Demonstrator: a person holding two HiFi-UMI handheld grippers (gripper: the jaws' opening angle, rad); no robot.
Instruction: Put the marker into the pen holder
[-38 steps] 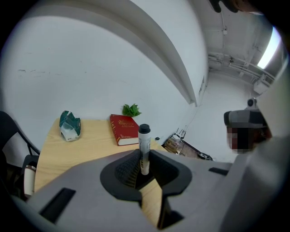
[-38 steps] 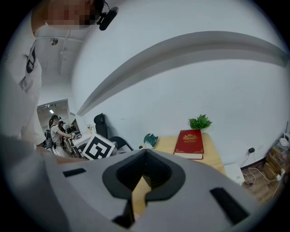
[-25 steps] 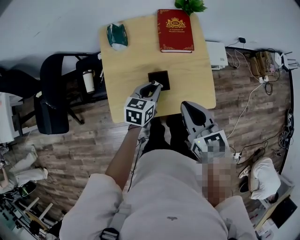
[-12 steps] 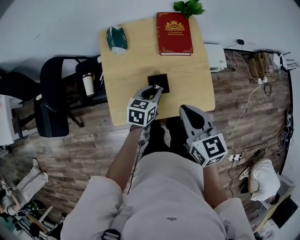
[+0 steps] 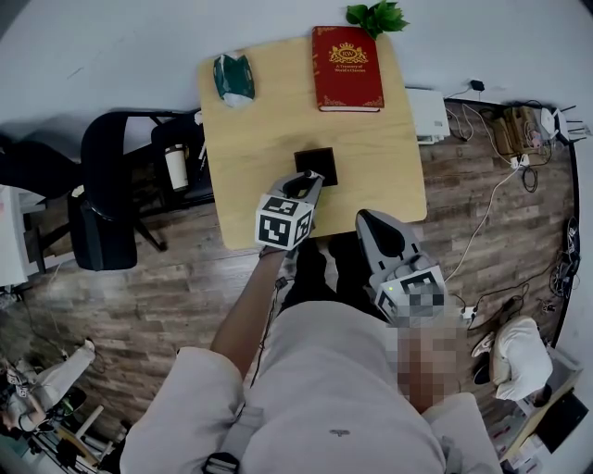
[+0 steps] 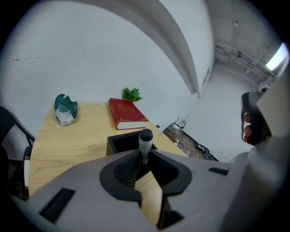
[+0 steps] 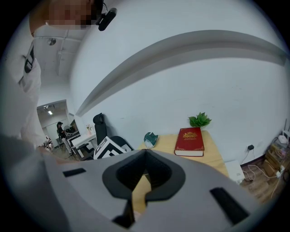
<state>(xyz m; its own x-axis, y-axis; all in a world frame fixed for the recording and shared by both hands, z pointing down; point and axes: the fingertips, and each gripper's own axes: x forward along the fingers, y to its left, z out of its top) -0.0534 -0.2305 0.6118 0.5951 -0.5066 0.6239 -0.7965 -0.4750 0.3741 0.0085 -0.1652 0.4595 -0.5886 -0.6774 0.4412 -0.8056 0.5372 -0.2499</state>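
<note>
A grey marker with a black cap stands upright between the jaws of my left gripper, which is shut on it. The black square pen holder sits on the wooden table just beyond the marker. In the head view the left gripper hovers at the near edge of the pen holder. My right gripper hangs off the table's near right corner with its jaws shut and nothing between them; the right gripper shows the same in its own view.
A red book lies at the far right of the table, with a green plant behind it. A teal crumpled object sits at the far left. A black office chair stands left of the table.
The left gripper with the marker has edged slightly right, toward the pen holder. The right gripper has hardly moved.
</note>
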